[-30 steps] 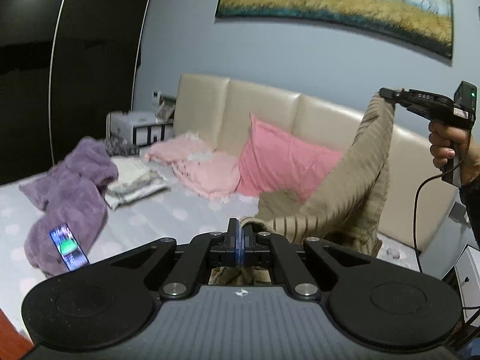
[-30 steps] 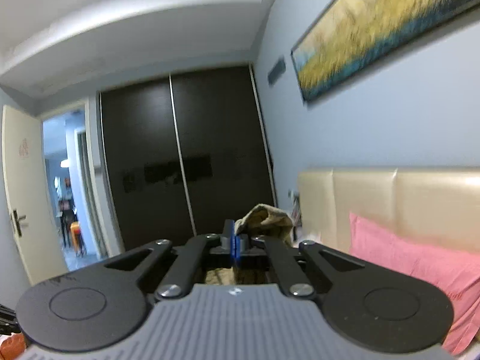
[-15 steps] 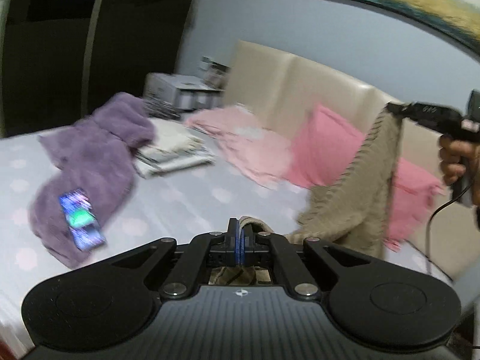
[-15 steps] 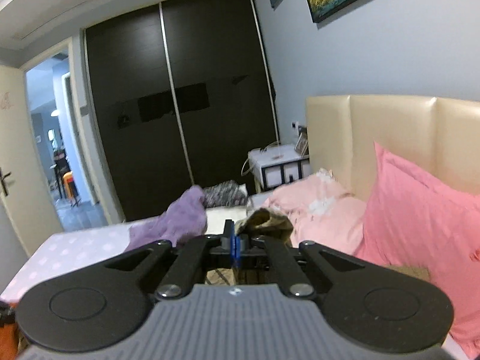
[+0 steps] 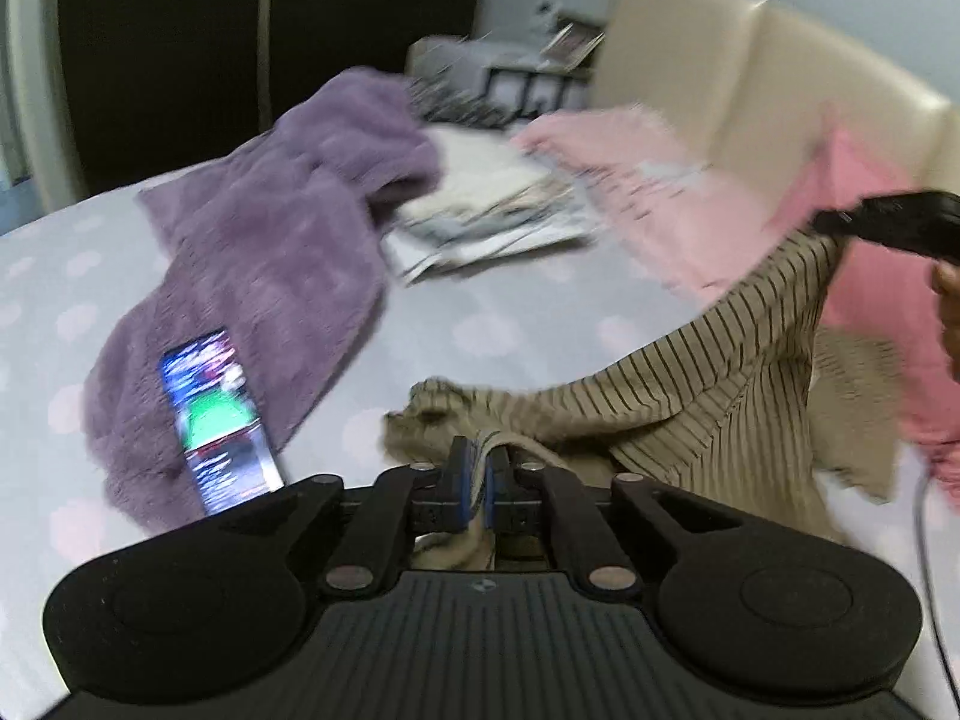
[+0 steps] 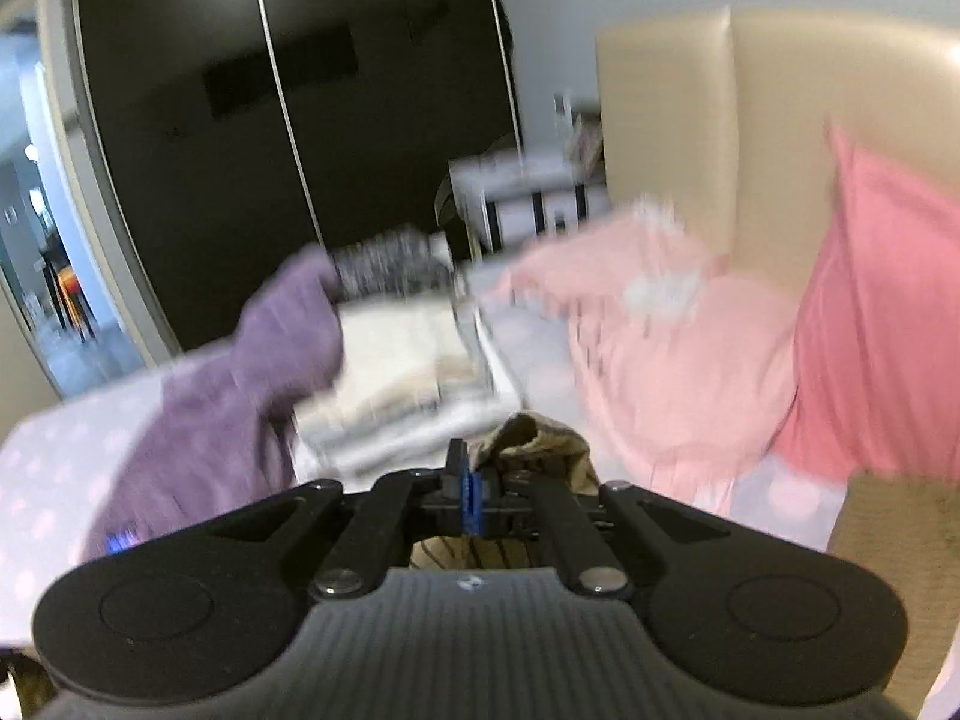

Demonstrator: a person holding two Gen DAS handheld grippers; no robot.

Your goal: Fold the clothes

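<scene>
Roughly, the scene at that moment, line by line:

Left gripper: jaws clenched on a fold of the striped shirt, cloth pinched between the blue pads.

Right gripper: jaws had just been opening a little; beige cloth bunched at the tips, and in the left wrist view the shirt's far corner hung from them, so the pinch looked kept.

Shirt: beige with thin dark stripes, stretched between the two grippers above the bed, its lower part sagging onto the sheet in front of the pink pillow.

Hand: at the right edge of the left wrist view, around the right gripper's handle.

Bed: pale sheet with faint round spots.

Purple blanket: rumpled on the left side of the bed.

Phone: lit screen, lying on the blanket's near end.

Folded pile: light cloths stacked between the blanket and the pink cloth.

Headboard: cream, padded, behind the pillow.

Wardrobe: dark doors beyond the bed.

Sharpness: both views blurred.
</scene>
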